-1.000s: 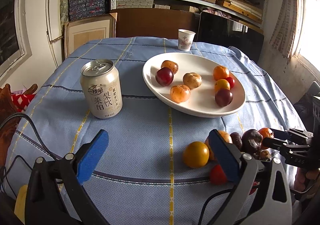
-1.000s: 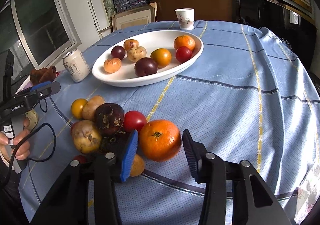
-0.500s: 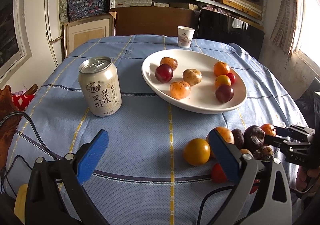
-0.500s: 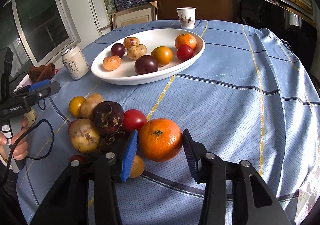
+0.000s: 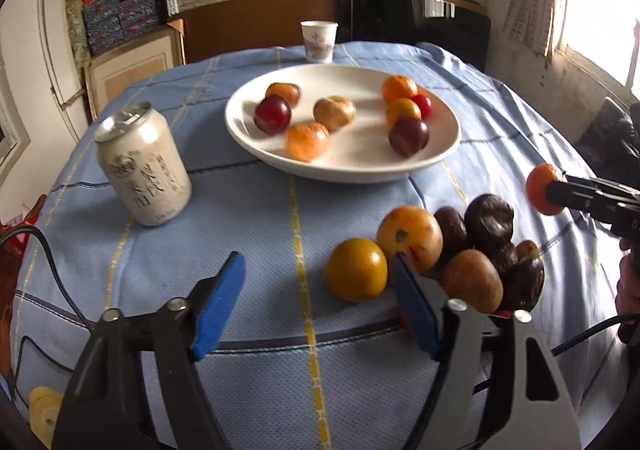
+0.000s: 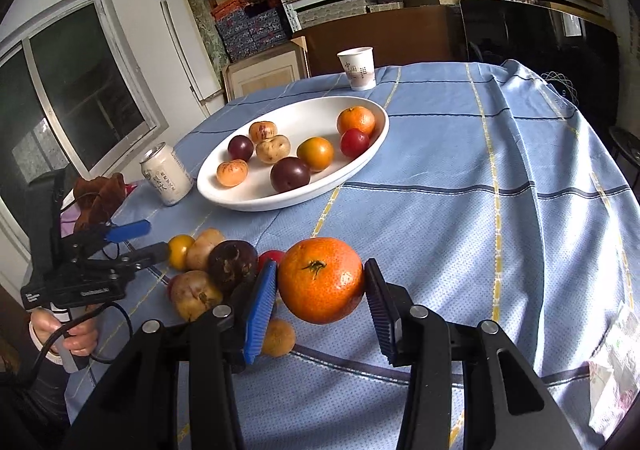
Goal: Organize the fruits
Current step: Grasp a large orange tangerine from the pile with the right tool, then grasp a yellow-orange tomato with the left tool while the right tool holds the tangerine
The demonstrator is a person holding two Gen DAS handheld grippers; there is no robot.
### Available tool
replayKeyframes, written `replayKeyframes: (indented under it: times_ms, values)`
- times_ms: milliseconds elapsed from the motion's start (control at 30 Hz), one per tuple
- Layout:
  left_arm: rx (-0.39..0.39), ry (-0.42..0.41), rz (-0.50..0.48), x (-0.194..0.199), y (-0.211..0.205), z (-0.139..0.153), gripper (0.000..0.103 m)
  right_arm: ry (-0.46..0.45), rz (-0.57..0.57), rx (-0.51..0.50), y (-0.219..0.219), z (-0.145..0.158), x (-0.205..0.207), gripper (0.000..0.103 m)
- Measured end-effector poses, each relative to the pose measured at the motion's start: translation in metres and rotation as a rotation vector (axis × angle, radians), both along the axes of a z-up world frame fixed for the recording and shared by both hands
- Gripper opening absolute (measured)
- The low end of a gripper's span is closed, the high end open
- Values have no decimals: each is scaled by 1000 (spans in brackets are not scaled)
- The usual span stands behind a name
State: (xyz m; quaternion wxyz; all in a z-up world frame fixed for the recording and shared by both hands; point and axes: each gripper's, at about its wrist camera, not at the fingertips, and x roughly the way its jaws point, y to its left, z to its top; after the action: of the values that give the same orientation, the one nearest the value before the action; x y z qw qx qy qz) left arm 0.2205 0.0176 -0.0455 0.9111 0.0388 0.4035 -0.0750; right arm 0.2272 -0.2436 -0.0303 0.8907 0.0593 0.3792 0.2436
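While the right tongs (image 6: 320, 292) hold the orange tangerine (image 6: 321, 280) pinched between their two pads, clear of the blue cloth, the main worry is a slip: the fruit is round and smooth-skinned, gripped only at its sides, and a jolt on the way to the white plate (image 6: 372, 147) could send it rolling toward the table's right edge. The plate sits toward the far side of the table (image 6: 500, 209), already carrying eight fruits, so a careless drop there could knock one over its low rim.

The left tongs (image 5: 316, 296) have just been closing from wide to about half open, with nothing between the pads; the yellow fruit (image 5: 356, 269) lies just ahead of them, near the table's front edge. Its neighbours in the heap (image 5: 476, 250) touch one another, so I'd guess a pad nudging the yellow one could shove the brown fruit behind it and scatter the pile. The right-hand pad looks very near that pile already.

As for writing: the drink can (image 5: 144, 169) near the left edge carries Chinese characters, too blurred to read here. The paper cup (image 6: 357, 68) at the far edge has small red print I cannot make out. The left tool's body shows a small white label, not legible.
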Motion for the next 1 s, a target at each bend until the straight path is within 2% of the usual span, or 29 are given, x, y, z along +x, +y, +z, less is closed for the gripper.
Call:
replayKeyframes:
  times_ms: [267, 433, 600, 767, 867, 1000]
  values:
    - [-68, 63, -45, 8, 1, -10, 56, 2, 9, 4, 2, 0, -3, 45]
    - [-90, 106, -69, 15, -2, -16, 54, 3, 15, 5, 3, 0, -3, 45]
    - [-103, 103, -76, 16, -3, -15, 52, -2, 19, 4, 5, 0, -5, 45]
    - [-135, 110, -101, 16, -5, -15, 42, 4, 16, 2, 5, -1, -5, 45]
    - [-123, 103, -101, 15, -7, -14, 37, 5, 11, 2, 4, -1, -5, 45]
    - [-131, 106, -94, 14, -5, -14, 37, 6, 10, 2, 4, -1, -5, 45]
